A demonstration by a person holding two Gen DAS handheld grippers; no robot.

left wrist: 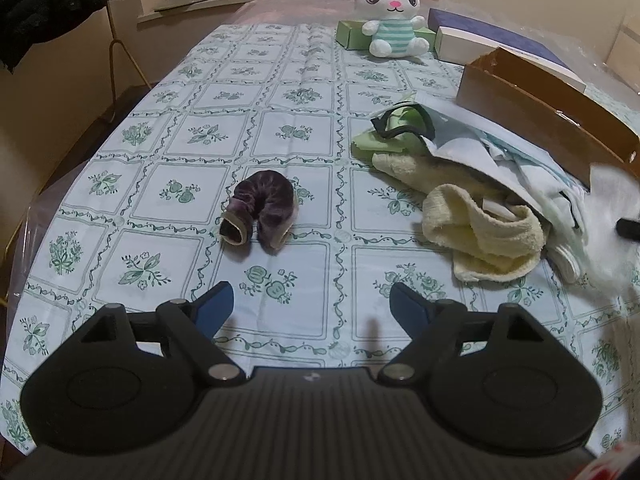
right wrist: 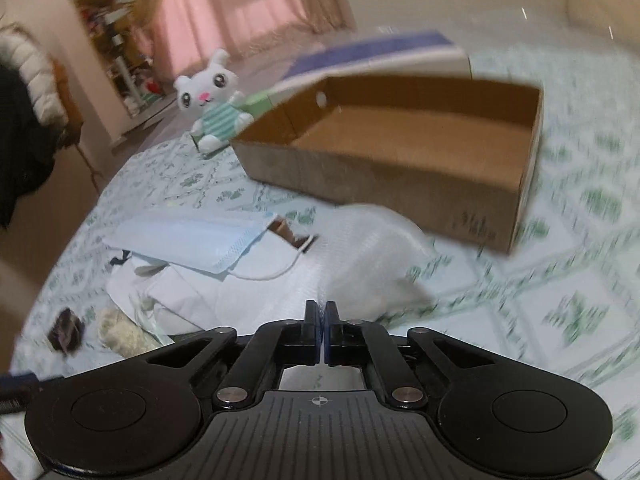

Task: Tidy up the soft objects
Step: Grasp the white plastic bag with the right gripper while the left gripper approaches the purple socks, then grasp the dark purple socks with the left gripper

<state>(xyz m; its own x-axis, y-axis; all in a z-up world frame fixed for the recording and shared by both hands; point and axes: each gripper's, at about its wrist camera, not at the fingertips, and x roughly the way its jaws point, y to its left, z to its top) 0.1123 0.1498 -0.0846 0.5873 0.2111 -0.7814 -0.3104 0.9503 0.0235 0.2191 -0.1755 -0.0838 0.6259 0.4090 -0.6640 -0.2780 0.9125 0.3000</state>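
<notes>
- Cardboard box (right wrist: 400, 148) empty, nothing sorted in yet
- Right gripper (right wrist: 320, 312) clamped on white mesh cloth (right wrist: 360, 256), near box
- Left gripper (left wrist: 310, 304) spread wide, holding nothing
- Towels (left wrist: 476, 236), face mask (right wrist: 192, 240), purple scrunchie (left wrist: 262, 212) lie on tablecloth (left wrist: 224, 80)

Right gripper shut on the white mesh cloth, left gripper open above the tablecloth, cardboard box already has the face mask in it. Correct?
Not quite: the cardboard box is empty in the right wrist view. The face mask lies on the pile of cloths in front of it. The rest holds: the right gripper is shut on the white mesh cloth, and the left gripper is open above the tablecloth.
</notes>
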